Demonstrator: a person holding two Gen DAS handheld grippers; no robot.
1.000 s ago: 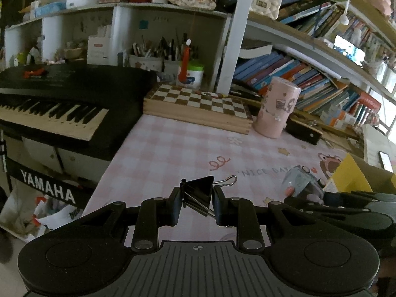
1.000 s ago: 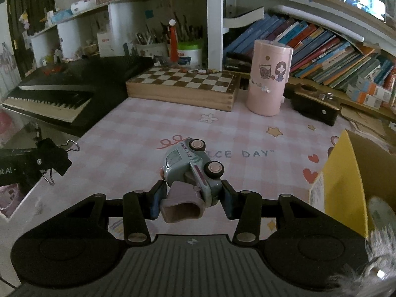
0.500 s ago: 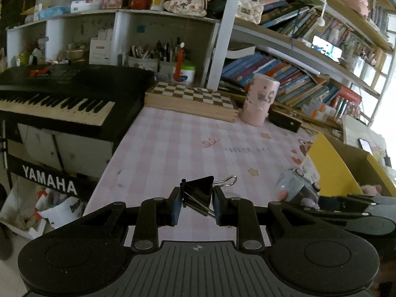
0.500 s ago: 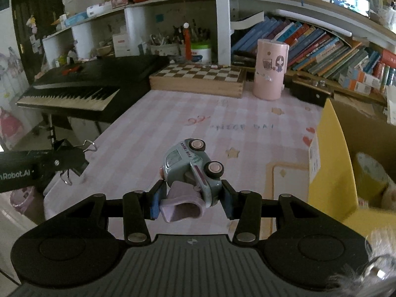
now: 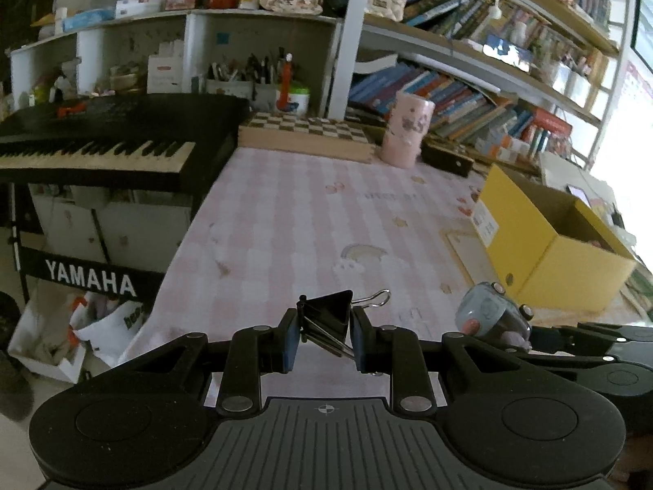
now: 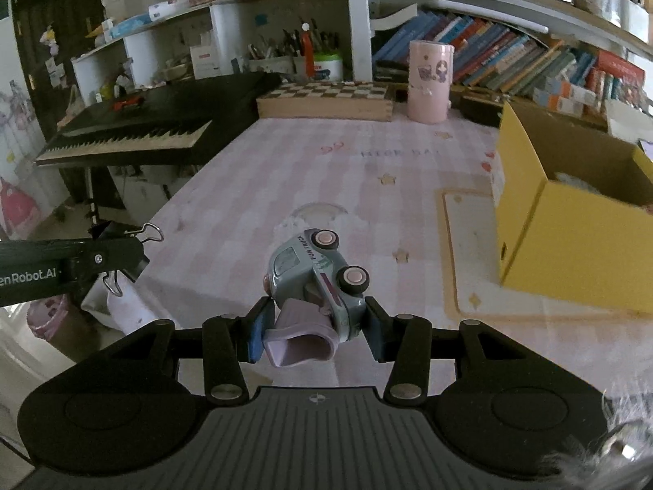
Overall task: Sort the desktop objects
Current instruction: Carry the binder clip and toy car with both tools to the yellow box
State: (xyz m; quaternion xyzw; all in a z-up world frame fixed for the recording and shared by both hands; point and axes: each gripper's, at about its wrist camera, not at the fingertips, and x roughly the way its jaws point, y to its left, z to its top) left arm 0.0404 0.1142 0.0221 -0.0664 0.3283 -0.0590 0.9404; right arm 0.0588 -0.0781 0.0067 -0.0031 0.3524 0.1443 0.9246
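Note:
My left gripper [image 5: 323, 335] is shut on a black binder clip [image 5: 328, 318] with silver wire handles, held above the near edge of the pink checked table [image 5: 310, 212]. My right gripper [image 6: 313, 328] is shut on a grey-blue toy truck [image 6: 316, 273] lying on its side, wheels to the right, a lilac part at its near end. In the left wrist view the toy truck [image 5: 489, 314] shows at the lower right. In the right wrist view the binder clip [image 6: 122, 253] appears at the far left. A yellow cardboard box [image 6: 571, 228] stands open at the right.
A wooden chessboard box [image 6: 326, 100] and a pink cylinder [image 6: 430, 81] stand at the table's back. A black keyboard [image 5: 106, 143] sits to the left, off the table. Bookshelves [image 6: 530, 65] fill the rear wall. Bags and a bin [image 5: 61, 339] lie on the floor below left.
Both grippers have pulled back toward the table's near edge, still holding the clip and the toy truck. The chessboard and pink cylinder look farther away; the yellow box has come into fuller view.

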